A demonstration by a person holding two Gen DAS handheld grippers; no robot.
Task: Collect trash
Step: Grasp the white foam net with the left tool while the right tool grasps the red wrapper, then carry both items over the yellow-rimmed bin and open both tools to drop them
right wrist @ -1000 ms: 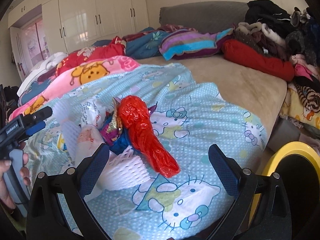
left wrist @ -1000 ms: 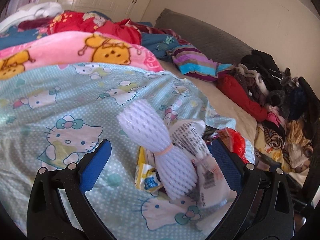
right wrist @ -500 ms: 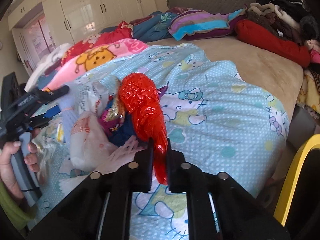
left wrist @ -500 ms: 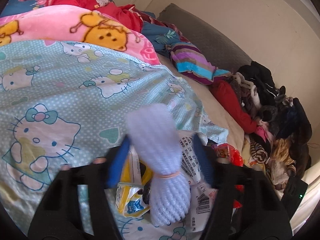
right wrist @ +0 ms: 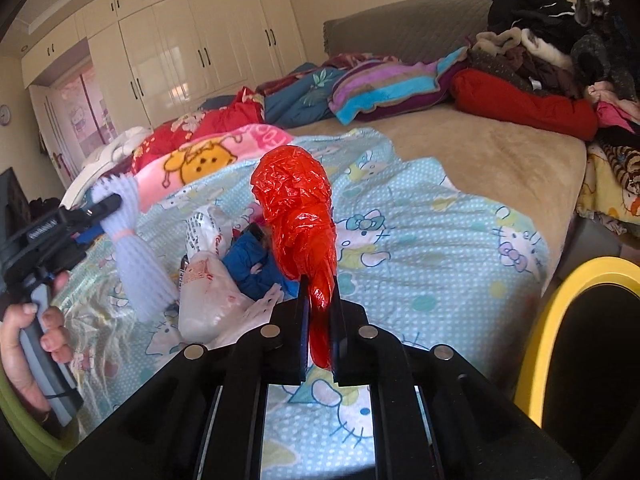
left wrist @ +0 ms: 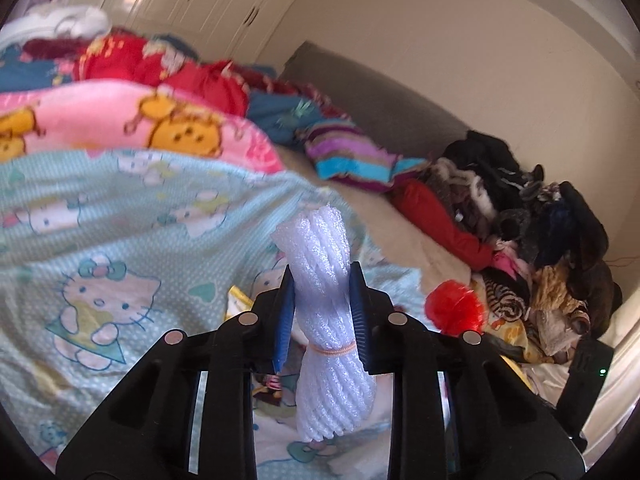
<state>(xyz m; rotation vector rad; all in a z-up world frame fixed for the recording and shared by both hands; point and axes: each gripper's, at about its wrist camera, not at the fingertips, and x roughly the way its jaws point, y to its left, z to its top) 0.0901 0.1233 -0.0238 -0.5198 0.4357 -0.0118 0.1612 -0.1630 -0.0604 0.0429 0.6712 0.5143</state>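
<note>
A white foam net bundle (left wrist: pixel 336 392), tied with a rubber band, sits upright between the blue pads of my left gripper (left wrist: pixel 321 276). Its jaws are closing and press on the bundle, which hangs lifted off the bed. The right wrist view shows the same bundle (right wrist: pixel 140 268) in the left gripper (right wrist: pixel 100 208), held by a person's hand (right wrist: pixel 24 344). My right gripper (right wrist: pixel 318 292) is shut on the tail of a crumpled red plastic bag (right wrist: pixel 296 200), raised above the bed. That red bag (left wrist: pixel 454 312) also shows at the right of the left wrist view.
More trash lies on the Hello Kitty blanket (right wrist: pixel 420 248): a white plastic bag (right wrist: pixel 204 300) and a blue wrapper (right wrist: pixel 250 264). A yellow-rimmed bin (right wrist: pixel 576 280) stands at the bed's right edge. Clothes (right wrist: pixel 540 40) are piled by the headboard.
Both grippers went from wide open to closed, the left on the foam bundle, the right on the red bag. Both items have since come up off the blanket.
</note>
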